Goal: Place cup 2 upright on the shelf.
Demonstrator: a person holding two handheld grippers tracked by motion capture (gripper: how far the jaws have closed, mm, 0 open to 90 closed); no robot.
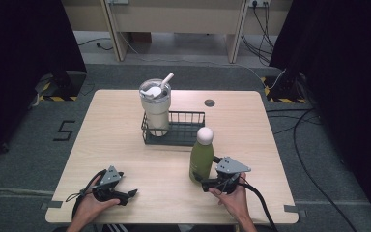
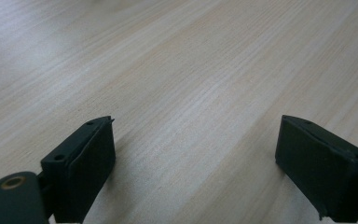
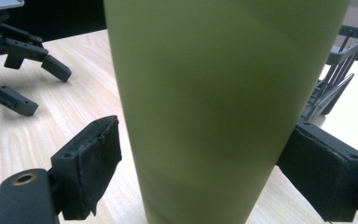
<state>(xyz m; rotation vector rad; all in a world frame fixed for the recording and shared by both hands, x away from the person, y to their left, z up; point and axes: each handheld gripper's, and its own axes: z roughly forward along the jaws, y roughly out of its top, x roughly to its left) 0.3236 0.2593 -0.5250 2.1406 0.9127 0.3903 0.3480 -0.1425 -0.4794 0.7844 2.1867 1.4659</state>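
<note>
Right gripper view: the green bottle [image 3: 223,107] stands upright on the tabletop [image 3: 74,116] between the right tongs [image 3: 200,177], whose pads sit against its sides, just before the wire basket [image 1: 183,129]. The left tongs [image 2: 196,163] rest wide open, holding nothing.

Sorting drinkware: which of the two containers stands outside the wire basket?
The green bottle, between the right claw's jaws; the cream tumbler stands inside the basket.
</note>
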